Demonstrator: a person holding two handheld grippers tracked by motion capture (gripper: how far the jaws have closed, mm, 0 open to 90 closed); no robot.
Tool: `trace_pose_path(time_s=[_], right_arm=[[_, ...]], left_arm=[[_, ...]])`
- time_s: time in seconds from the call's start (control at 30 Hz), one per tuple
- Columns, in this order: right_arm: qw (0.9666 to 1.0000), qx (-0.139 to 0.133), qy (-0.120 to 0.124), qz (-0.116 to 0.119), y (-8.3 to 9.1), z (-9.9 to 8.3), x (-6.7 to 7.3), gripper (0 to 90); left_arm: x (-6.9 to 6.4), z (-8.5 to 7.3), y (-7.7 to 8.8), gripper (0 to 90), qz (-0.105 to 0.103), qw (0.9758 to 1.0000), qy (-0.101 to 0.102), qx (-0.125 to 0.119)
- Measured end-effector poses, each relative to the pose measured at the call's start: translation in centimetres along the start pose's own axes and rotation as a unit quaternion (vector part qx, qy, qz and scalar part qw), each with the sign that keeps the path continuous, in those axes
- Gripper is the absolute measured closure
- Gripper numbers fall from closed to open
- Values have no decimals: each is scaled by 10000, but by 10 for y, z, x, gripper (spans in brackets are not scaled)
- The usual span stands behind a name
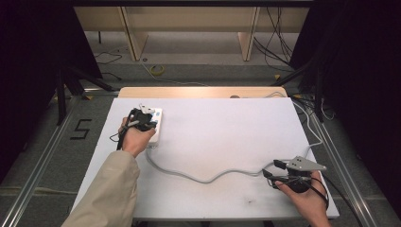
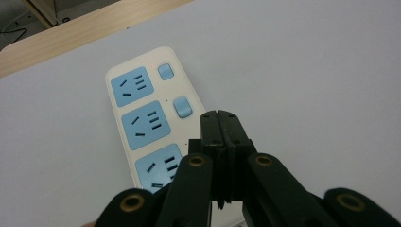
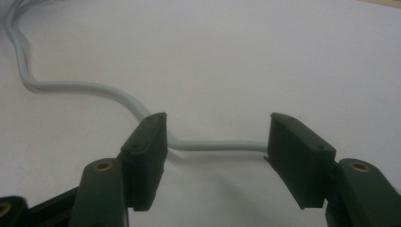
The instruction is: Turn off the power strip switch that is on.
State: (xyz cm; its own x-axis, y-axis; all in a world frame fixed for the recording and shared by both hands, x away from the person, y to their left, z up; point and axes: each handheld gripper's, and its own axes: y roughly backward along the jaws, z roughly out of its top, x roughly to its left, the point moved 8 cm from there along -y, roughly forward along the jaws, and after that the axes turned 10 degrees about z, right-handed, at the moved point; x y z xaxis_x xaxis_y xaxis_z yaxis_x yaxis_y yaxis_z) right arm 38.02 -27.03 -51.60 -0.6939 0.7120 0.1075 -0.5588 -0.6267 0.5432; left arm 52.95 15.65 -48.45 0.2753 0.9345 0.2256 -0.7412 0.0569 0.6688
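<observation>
Surface: a smooth, matt white sheet lies under both my grippers, over a pale wooden table [image 1: 198,91] whose far edge shows as a strip beyond my left jaws.
Room: past the table there is grey floor with loose cables, light wooden furniture legs and dark curtains to either side; a black "5" [image 1: 81,128] is marked on the floor out beyond my left hand.
Left gripper [image 2: 222,118]: my two black jaws are pressed flat together with nothing between them, tips hanging just over the near end of the power strip, beside its row of switches.
Power strip [image 2: 142,113]: a cream plastic bar with rounded corners, lying flat ahead of and beneath my left fingertips. It carries three light-blue socket faces in a line and rounded blue switches [image 2: 182,106] alongside them; a small red light glows near the far end.
Cord [image 3: 217,145]: a smooth, pale grey round cable, snaking across the sheet from the strip toward my right hand.
Right gripper [image 3: 215,156]: my jaws stand wide apart, low over the sheet; the cord runs across the gap between the pads, and I cannot tell if either pad touches it.
Containers: the sockets are unoccupied slots.
</observation>
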Motion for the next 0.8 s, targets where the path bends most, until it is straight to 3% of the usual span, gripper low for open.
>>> trace_pose_path(time_s=[0.8], right_arm=[[10000, -19, 5, 32, 0, 0, 0, 395]], left_arm=[[4, 7, -9, 898, 91, 9999, -62, 106]])
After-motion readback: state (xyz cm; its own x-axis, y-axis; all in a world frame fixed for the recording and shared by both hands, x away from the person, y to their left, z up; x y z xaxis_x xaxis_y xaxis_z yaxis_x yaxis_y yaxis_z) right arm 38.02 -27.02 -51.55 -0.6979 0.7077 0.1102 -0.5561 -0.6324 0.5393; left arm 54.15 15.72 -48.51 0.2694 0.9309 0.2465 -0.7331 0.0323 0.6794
